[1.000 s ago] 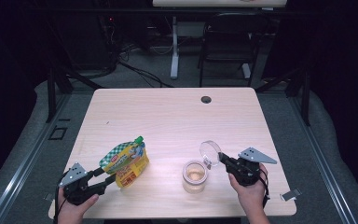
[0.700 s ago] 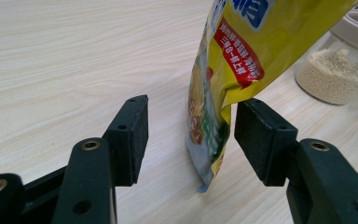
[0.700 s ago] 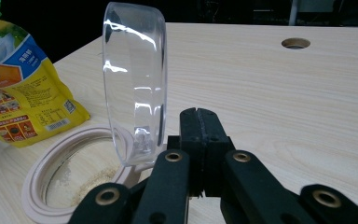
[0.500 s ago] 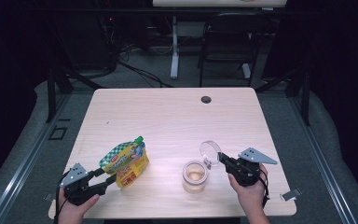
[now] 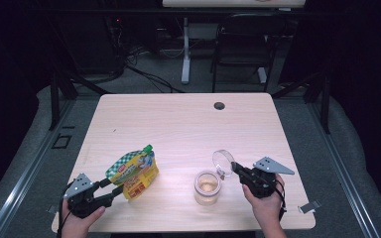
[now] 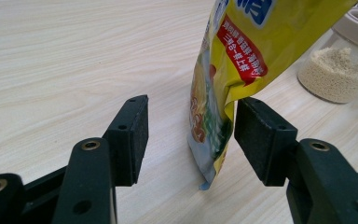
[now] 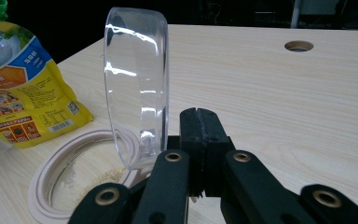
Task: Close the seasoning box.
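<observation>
the right gripper [image 5: 237, 168], fingers pressed together, is pinching the clear lid [image 7: 137, 88] and holding it upright, hinged back beside the open jar [image 5: 208, 187] near the bench's [image 5: 188, 124] front edge. the left gripper [image 5: 110, 191], fingers spread, is straddling the yellow pouch [image 6: 233, 70] toward the front left corner, one finger touching it. next it is likely needing to close, lift and pour. beyond the pale wood bench, dark room with cables and a chair [image 5: 243, 47].

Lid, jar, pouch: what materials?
Lid: clear glossy plastic, probably; see-through, with bright glints. Jar: clear wall, glass or plastic, unclear which; pale matte ring at the mouth. Pouch: printed flexible film, glossy; it creases and folds.
</observation>
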{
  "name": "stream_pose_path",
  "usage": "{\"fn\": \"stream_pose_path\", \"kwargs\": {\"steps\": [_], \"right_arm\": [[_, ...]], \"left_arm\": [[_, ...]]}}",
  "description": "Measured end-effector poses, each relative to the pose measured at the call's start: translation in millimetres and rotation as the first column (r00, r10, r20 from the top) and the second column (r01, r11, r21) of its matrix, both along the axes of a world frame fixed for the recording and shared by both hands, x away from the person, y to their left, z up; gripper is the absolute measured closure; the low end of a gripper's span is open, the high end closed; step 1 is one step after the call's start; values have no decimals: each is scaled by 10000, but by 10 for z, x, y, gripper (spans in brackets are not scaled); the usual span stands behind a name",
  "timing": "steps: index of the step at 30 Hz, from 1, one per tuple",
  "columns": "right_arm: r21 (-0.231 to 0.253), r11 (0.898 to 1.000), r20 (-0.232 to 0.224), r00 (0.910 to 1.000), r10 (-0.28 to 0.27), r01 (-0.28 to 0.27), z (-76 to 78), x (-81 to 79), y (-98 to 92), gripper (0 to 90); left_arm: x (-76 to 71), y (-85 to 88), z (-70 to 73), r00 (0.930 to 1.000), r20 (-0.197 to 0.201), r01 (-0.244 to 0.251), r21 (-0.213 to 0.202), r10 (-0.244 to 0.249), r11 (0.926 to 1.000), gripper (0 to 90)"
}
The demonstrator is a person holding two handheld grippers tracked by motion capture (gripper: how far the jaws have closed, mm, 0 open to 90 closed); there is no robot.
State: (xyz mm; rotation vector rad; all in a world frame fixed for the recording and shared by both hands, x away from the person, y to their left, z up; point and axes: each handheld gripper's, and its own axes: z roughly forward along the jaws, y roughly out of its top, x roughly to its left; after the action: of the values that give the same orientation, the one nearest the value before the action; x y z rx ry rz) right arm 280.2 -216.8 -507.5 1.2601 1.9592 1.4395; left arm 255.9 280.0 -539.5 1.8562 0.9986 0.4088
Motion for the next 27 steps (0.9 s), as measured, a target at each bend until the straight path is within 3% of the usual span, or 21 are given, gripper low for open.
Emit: {"fn": "stream_pose_path", "kwargs": {"steps": [20, 27], "right_arm": [[177, 9994, 77, 9996, 286, -288, 17, -20, 63, 895], [-5, 9977, 92, 9977, 675, -675, 17, -43, 158, 893]], "left_arm": [[-4, 28, -8, 9999, -87, -133, -360, 130, 9993, 450], [-13, 7, 3, 10000, -54, -28, -87, 27, 10000, 450]]}}
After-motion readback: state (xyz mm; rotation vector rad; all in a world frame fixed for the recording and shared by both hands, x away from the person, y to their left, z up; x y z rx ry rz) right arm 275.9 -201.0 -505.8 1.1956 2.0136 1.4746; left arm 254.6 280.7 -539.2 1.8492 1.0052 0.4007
